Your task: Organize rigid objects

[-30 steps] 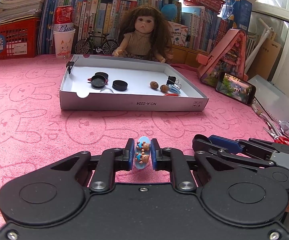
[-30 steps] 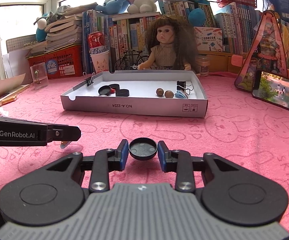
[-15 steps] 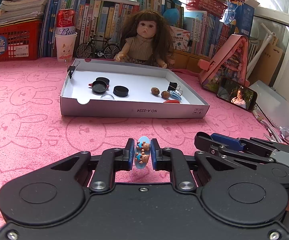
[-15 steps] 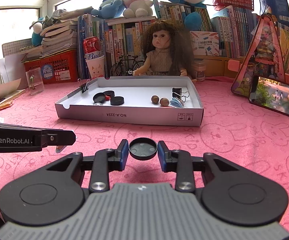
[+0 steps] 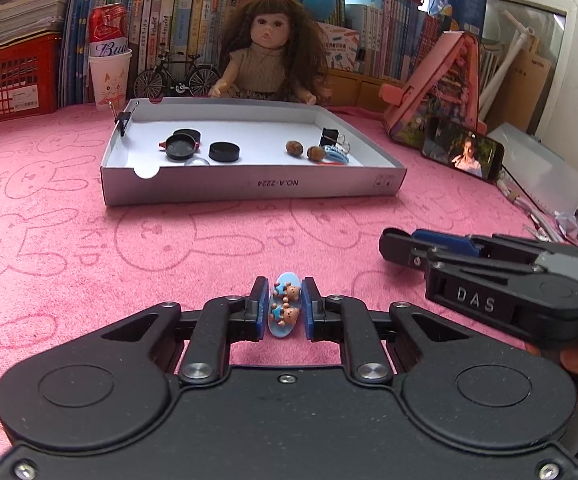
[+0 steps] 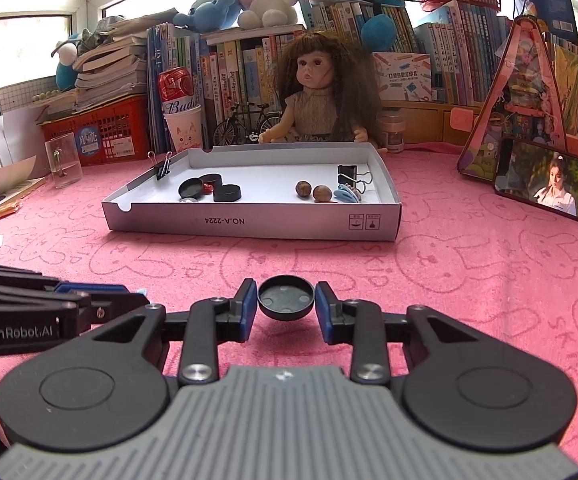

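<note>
Left wrist view: white tray [image 5: 249, 190] looms nearer than a second ago; left claw [image 5: 285, 306] pinches the bear clip [image 5: 284, 304], right claw [image 6: 286, 305] the black cap [image 6: 286, 298], delivery likely next.

Caps [image 6: 210, 189] left, nuts [image 6: 313, 191] right in tray [image 6: 249, 226] (doll [image 6: 316, 104] behind)

Bright daylight, blown-out window [image 6: 25, 36] upper left, fisheye-bent edges, background perhaps slightly soft
</note>
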